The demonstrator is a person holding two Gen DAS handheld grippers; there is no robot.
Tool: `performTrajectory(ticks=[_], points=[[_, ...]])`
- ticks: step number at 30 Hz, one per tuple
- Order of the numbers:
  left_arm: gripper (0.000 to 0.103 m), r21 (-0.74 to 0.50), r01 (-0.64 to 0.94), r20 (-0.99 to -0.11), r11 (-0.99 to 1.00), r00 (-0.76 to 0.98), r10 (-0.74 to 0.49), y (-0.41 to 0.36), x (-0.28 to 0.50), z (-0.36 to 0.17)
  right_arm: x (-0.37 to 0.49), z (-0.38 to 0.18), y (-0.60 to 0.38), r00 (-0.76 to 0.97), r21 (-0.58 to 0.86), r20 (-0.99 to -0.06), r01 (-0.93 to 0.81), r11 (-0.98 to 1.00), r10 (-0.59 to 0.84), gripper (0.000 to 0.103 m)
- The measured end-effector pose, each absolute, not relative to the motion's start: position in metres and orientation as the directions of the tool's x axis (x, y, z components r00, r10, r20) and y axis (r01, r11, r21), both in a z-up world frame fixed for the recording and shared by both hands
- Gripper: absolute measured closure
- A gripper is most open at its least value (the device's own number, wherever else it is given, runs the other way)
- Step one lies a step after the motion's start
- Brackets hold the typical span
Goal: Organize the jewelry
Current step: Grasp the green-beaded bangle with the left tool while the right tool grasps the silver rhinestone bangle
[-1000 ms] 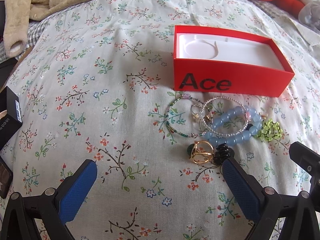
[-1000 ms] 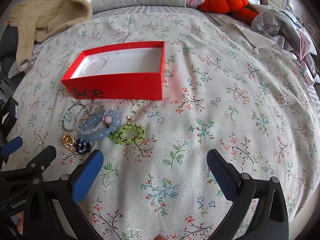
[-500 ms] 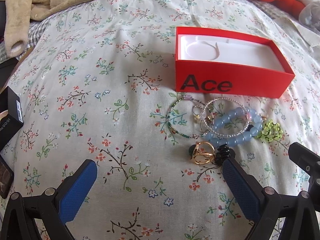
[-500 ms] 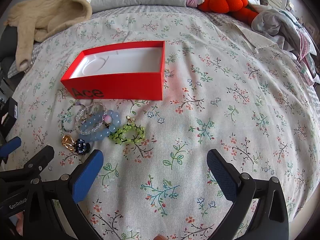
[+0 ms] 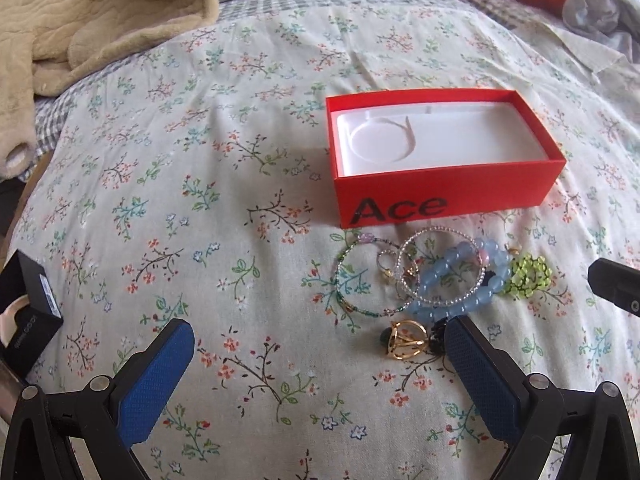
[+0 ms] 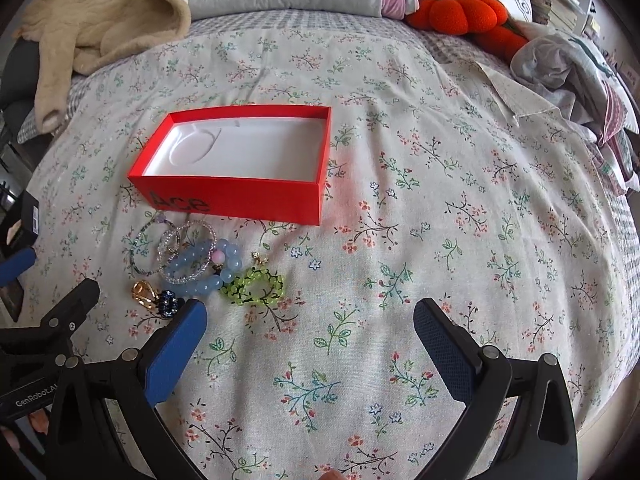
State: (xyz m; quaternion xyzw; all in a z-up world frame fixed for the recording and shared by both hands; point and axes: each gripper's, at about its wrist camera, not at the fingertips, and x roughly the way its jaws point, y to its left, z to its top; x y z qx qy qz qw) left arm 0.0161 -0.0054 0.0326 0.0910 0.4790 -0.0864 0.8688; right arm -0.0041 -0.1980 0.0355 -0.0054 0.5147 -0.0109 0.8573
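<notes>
One red box (image 5: pixel 444 196), lidless and printed "Ace" on its near wall, sits on the flowered bedspread (image 5: pixel 240 160); its white insert (image 5: pixel 436 144) holds nothing. Just in front of that wall lies the jewelry in one loose cluster. Counted from the left wrist view: one thin green beaded bracelet (image 5: pixel 344 280), one silver beaded bracelet (image 5: pixel 440 236) overlapping it, one chunky blue bead bracelet (image 5: pixel 456 308) with a single pink bead, lying partly under the silver one, and one lime-green bead bracelet (image 5: pixel 528 276) touching the blue one on its right. Nearer the cameras are one gold ring (image 5: pixel 406 339) and one dark beaded piece (image 6: pixel 168 303) beside it; what the small bits inside the bracelets are cannot be told.

The left gripper (image 5: pixel 318 338) hovers over the bed with its two blue pads spread wide, nothing between them; its right pad is just beside the gold ring. The right gripper (image 6: pixel 310 322) is likewise wide apart and empty, its left pad near the dark beaded piece.

One beige garment (image 6: pixel 100 20), one orange plush toy (image 6: pixel 464 14) and one black box (image 5: pixel 28 304) lie at the edges.
</notes>
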Motion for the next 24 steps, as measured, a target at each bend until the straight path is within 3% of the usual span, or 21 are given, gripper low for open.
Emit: performTrajectory(ticks=[5,11,15,24], points=[[0.0,-0.018,0.287,-0.854,0.958,0.494,-0.164,0.003,0.038,0.031,0.01,0.04,-0.199,0.47,-0.021,-0.883,-0.062,0.998,0.01,0.0],[0.003,-0.181,0.271,-0.871,0.945,0.402,-0.282,0.019,0.066,0.009,0.027,0.02,-0.21,0.45,0.093,-0.885,-0.078,0.993,0.118,0.0],[0.017,-0.26,0.281,-0.87,0.924,0.348,-0.35,0.023,0.078,-0.004,0.034,0.01,-0.208,0.415,0.2,-0.88,-0.121,0.972,0.232,0.004],[0.063,-0.26,0.291,-0.895,0.921,0.286,-0.343,0.014,0.091,-0.031,0.036,0.0,-0.171,0.417,0.153,-0.866,-0.301,0.941,0.274,0.012]])
